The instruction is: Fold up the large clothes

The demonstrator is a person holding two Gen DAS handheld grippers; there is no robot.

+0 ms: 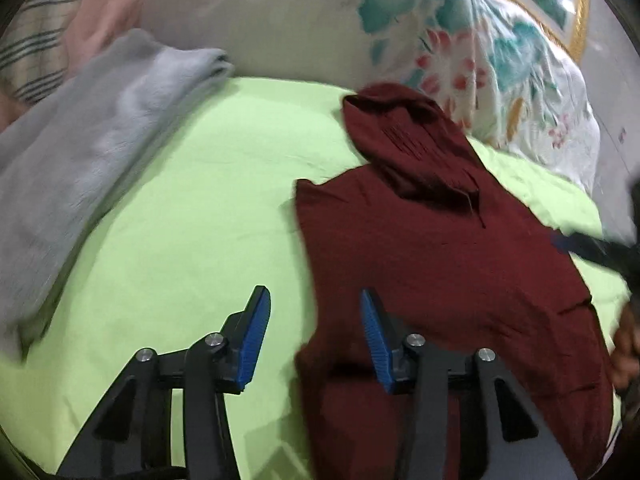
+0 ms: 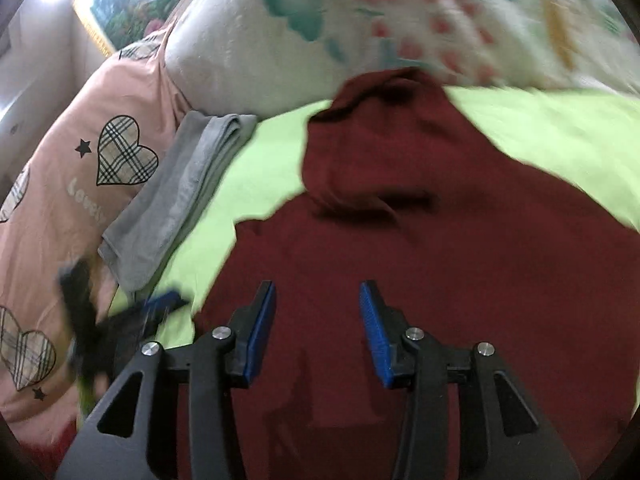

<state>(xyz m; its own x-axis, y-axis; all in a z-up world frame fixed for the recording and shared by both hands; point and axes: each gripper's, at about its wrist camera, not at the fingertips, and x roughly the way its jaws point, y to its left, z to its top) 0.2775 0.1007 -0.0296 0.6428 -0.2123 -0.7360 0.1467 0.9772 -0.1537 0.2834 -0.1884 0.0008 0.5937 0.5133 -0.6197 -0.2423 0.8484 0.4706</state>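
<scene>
Maroon cloth covered much of the lime-green sheet [image 1: 180, 208]: the maroon hoodie [image 1: 440, 264] lay flat on the bed, its hood [image 1: 404, 140] flopped down over the chest and pointing toward the floral pillow [image 1: 480, 52] at the head. The left gripper [image 1: 314, 336] hung with jaws spread and nothing between its blue pads, one finger over the bare sheet and the other over the hoodie's edge. The right gripper [image 2: 318, 328] was likewise released and empty, poised above the middle of the garment. A folded grey garment [image 1: 80, 136] lay on the sheet to the left, well apart from the hoodie, its far end near the pillow. Beside it rested a pink pillow [image 2: 80, 152] printed with plaid hearts. A gold-framed picture [image 1: 576, 4] stood behind the bedding. Both views were blurred, so fine creases and the sleeves' lie could not be made out.
</scene>
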